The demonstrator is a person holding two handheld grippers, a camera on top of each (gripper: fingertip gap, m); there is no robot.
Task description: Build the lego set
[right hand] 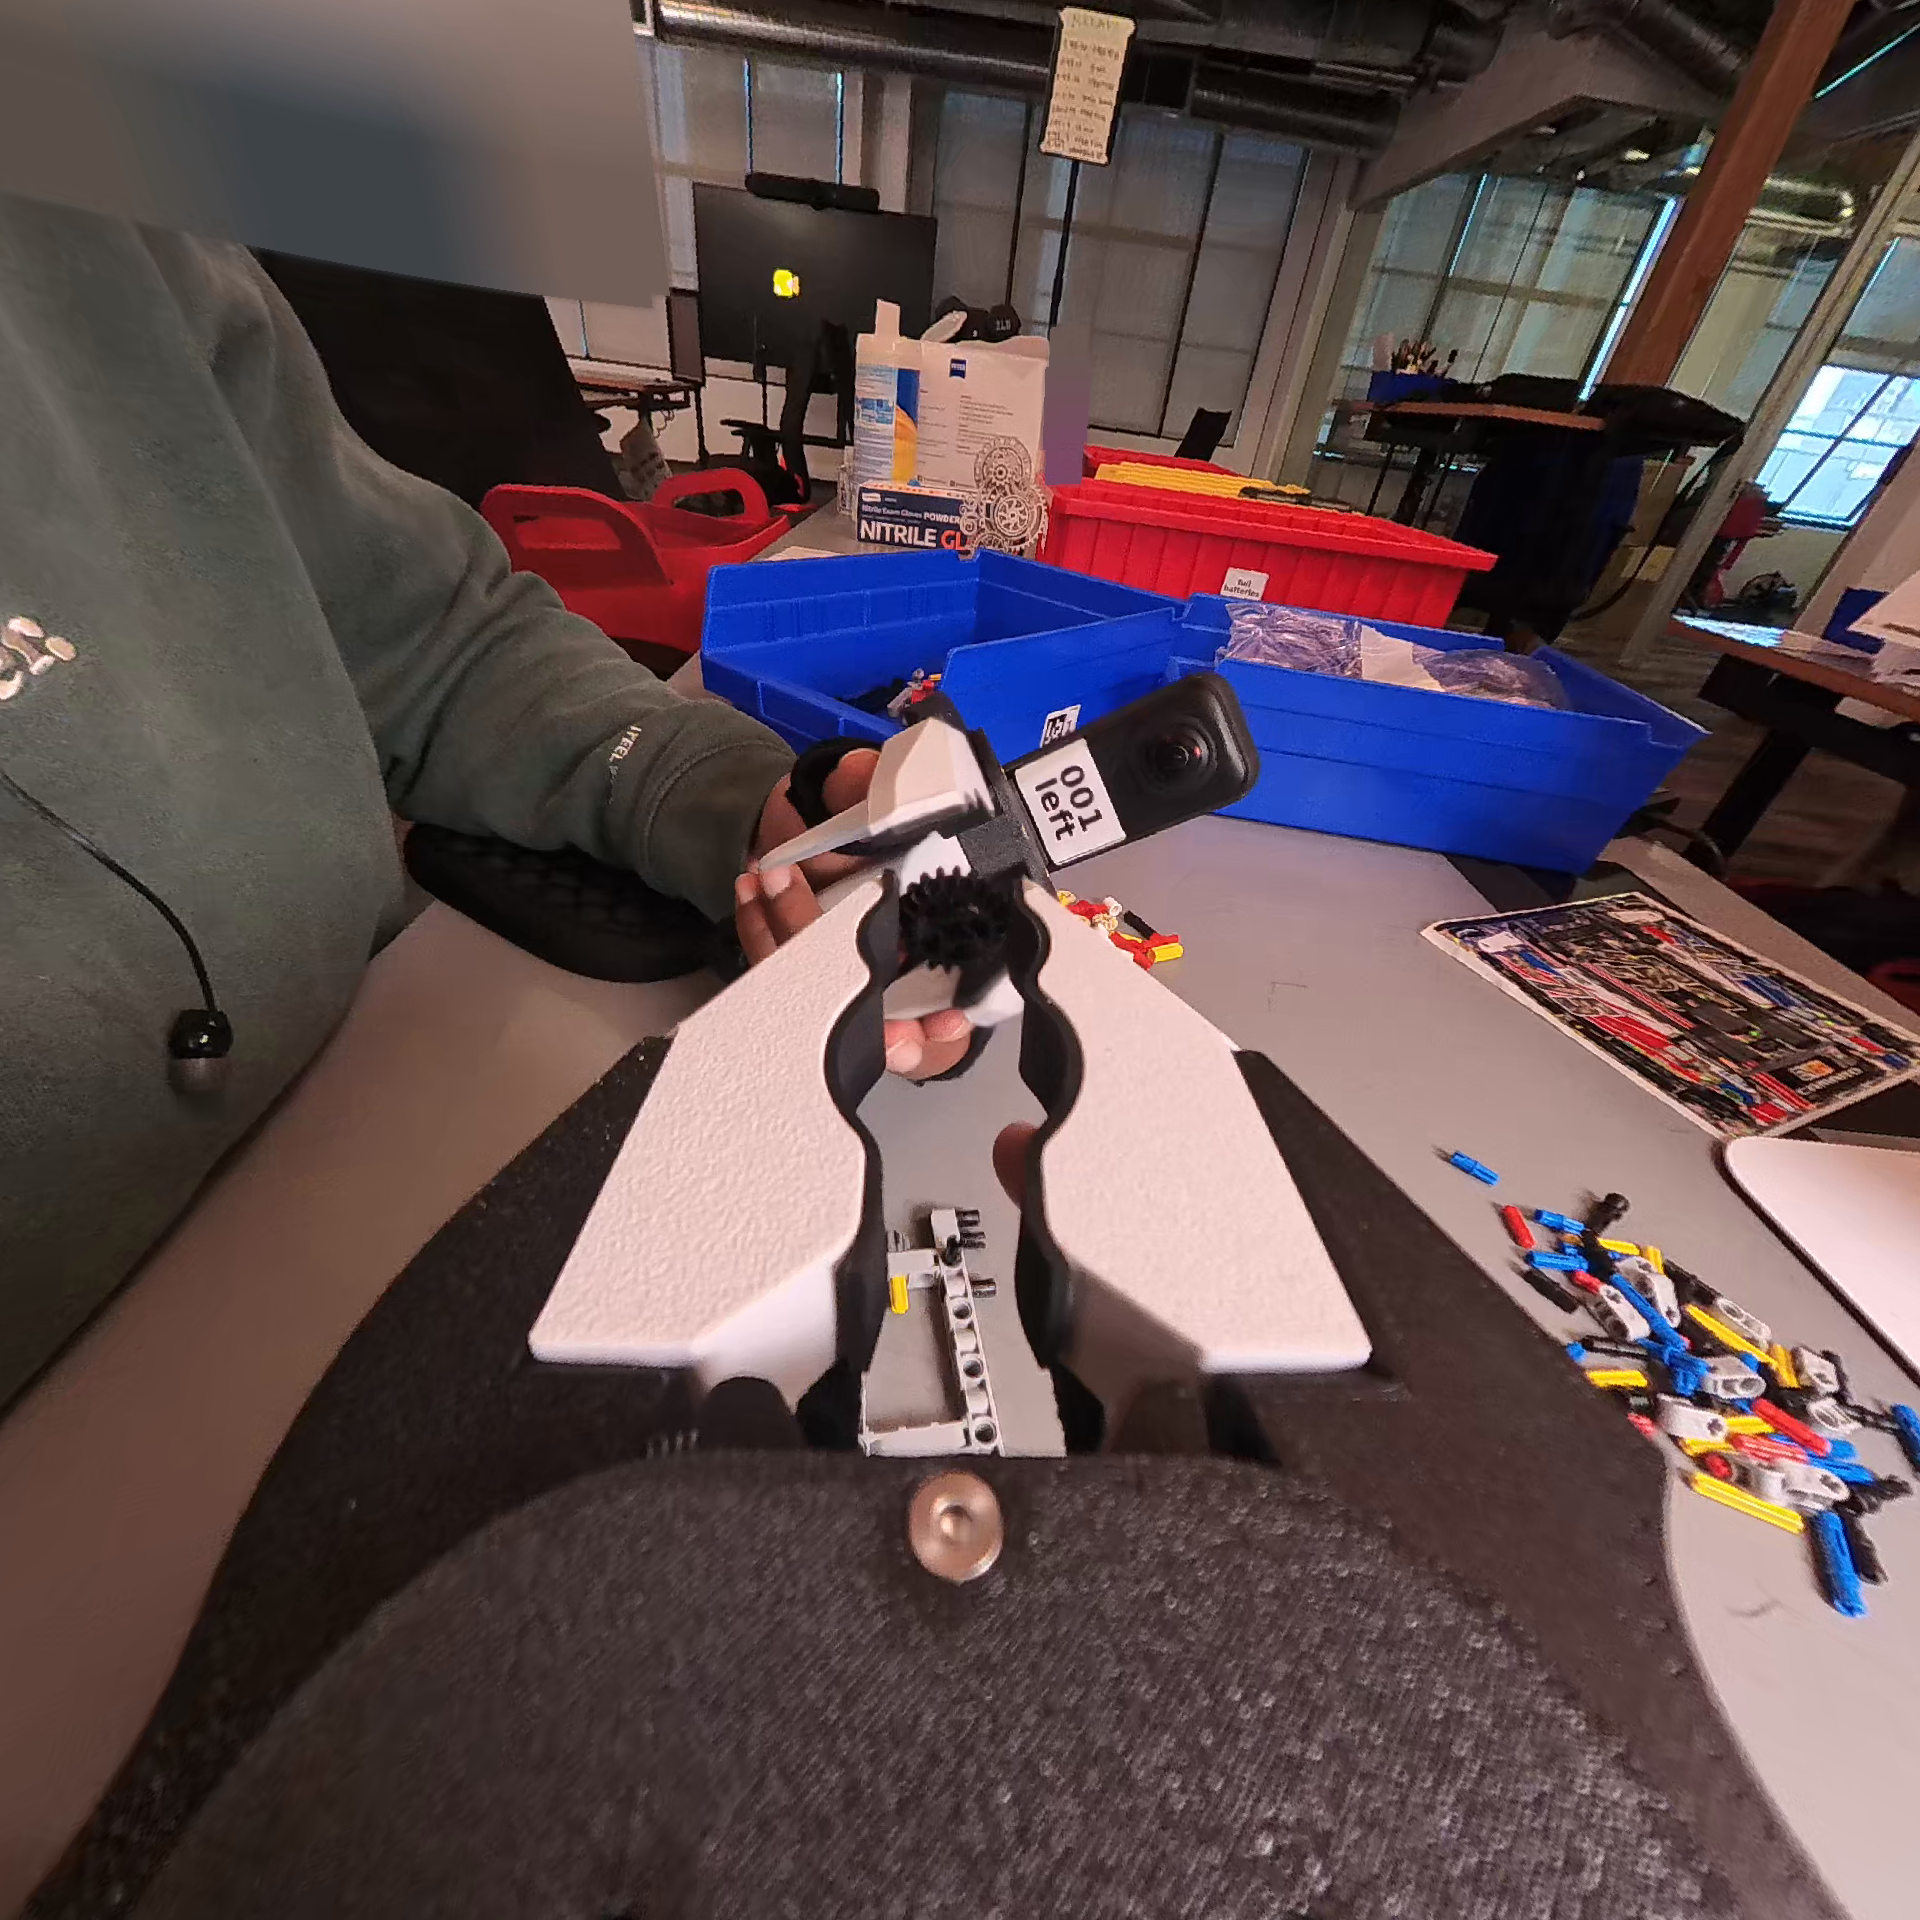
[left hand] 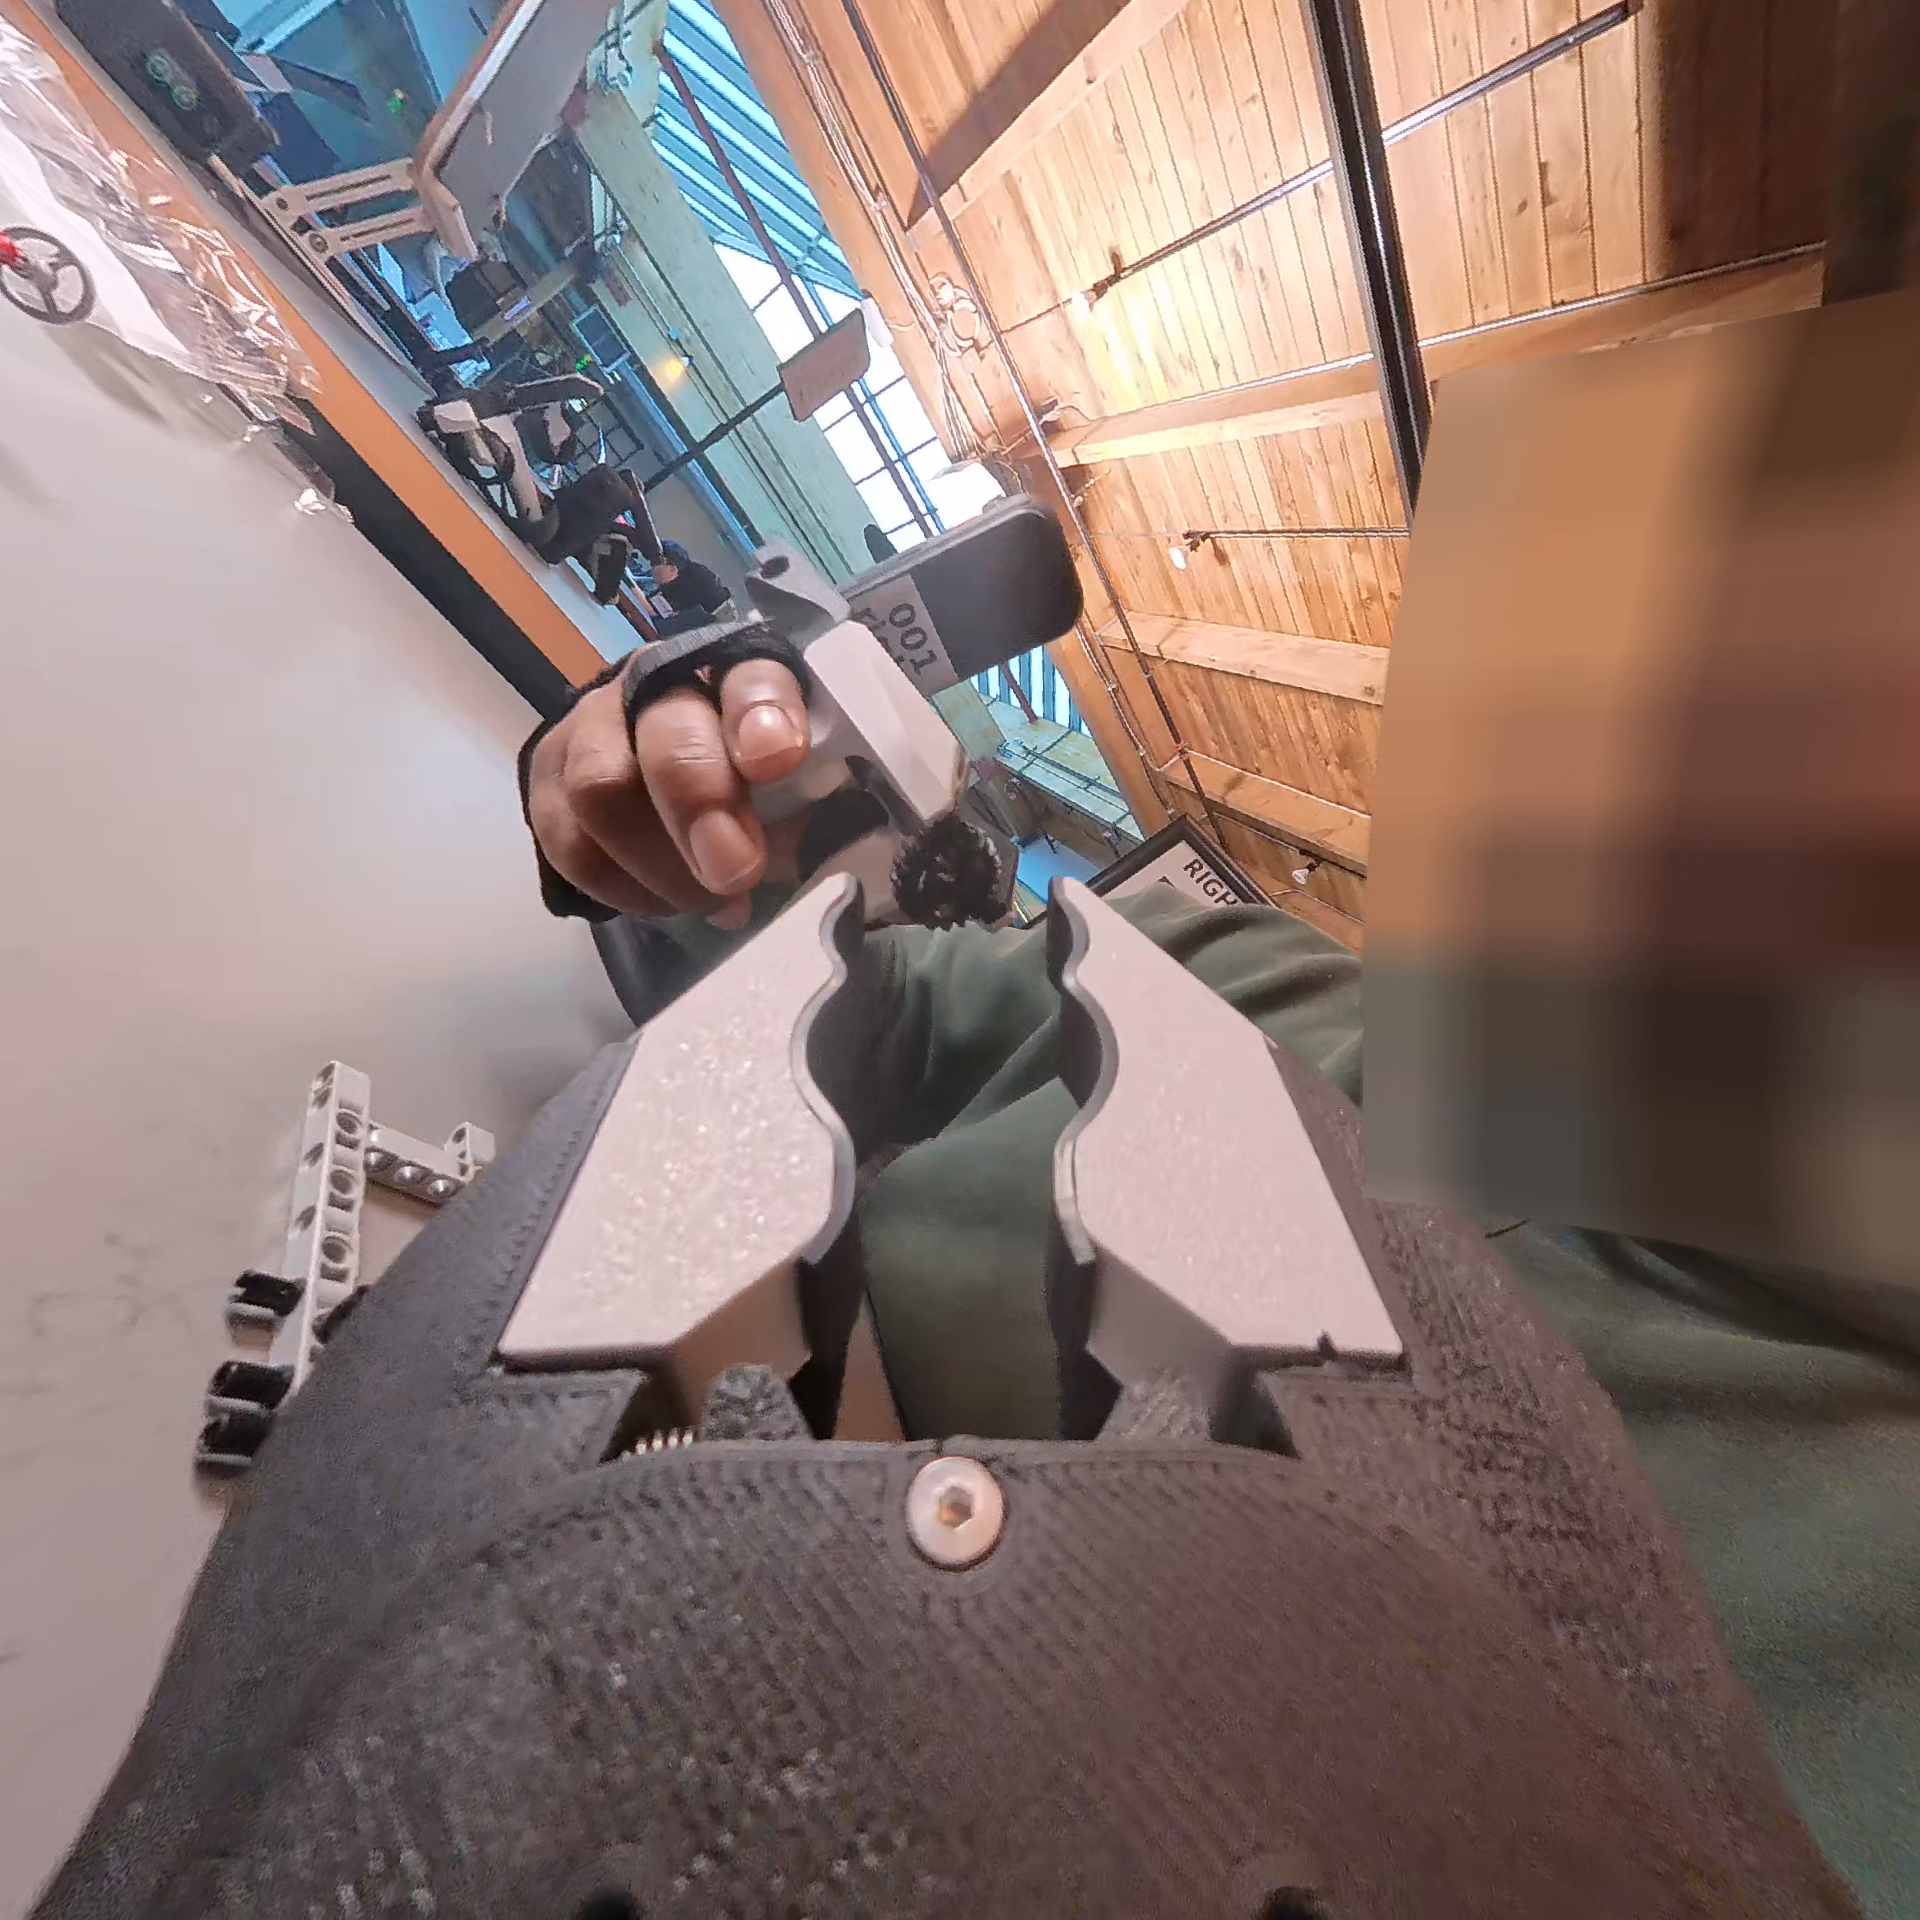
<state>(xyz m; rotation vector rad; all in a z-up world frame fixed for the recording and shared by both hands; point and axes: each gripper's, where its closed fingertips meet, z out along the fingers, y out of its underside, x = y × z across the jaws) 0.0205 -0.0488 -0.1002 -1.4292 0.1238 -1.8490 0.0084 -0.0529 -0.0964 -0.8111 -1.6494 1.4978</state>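
The right gripper (right hand: 951, 904) is clamped on a small black toothed gear (right hand: 940, 930), pinched at the very tips of its scalloped, black-edged fingers and held in the air above the grey table (right hand: 1299, 935). The left gripper (left hand: 956, 904) faces it head-on with its jaws spread and nothing held. In the left wrist view the gear (left hand: 951, 873) sits just past those open tips, nearer the right-hand finger. Its flat faces seem to meet the right gripper's pads, so the rim is what the left gripper would close on. Whether the left pads already touch the teeth is hard to tell.

The gear is hard, matte plastic with a bumpy rim. The gripper fingers are pale and grainy. Below, a long light-grey holed beam assembly (right hand: 961, 1340) with black pins lies flat on the table, pointing away from the right gripper. A loose pile of blue, yellow, red and grey pieces (right hand: 1714, 1382) lies well off to its right.
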